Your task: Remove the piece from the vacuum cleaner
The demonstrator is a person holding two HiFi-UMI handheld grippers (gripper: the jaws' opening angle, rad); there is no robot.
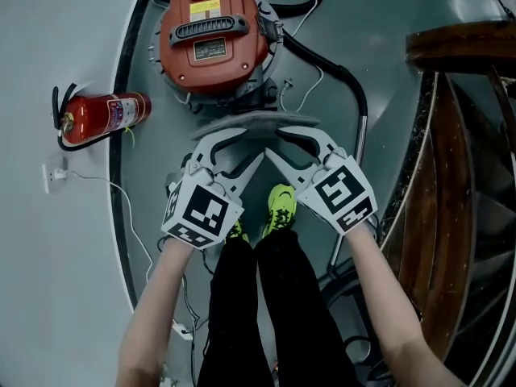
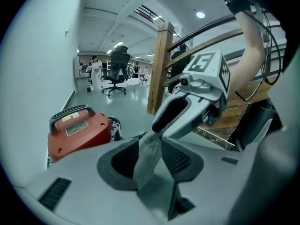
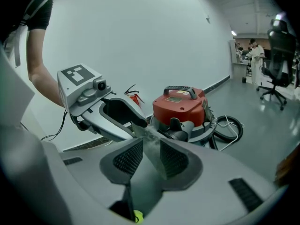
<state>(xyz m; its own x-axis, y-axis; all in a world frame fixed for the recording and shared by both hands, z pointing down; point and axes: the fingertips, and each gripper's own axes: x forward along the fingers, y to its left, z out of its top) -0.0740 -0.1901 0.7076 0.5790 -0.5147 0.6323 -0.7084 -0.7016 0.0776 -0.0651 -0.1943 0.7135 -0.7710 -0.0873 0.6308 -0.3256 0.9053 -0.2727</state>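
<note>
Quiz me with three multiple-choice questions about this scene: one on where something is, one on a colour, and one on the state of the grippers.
1. In the head view, where is the fire extinguisher?
A. Left of the vacuum cleaner
B. On the wooden stairs
C. Between the person's shoes

2. What colour is the vacuum cleaner's top?
A. Blue
B. Red
C. Yellow

3. How do the jaws of the left gripper and the right gripper stand?
A. Shut tight, nothing between them
B. Apart, nothing between them
C. Apart, with a thin grey piece between them

Answers:
1 A: the head view shows it left of the vacuum cleaner, by the pale wall.
2 B: its housing is plainly red in all three views.
3 C: each gripper view shows the pads apart and the grey piece standing between them.
</note>
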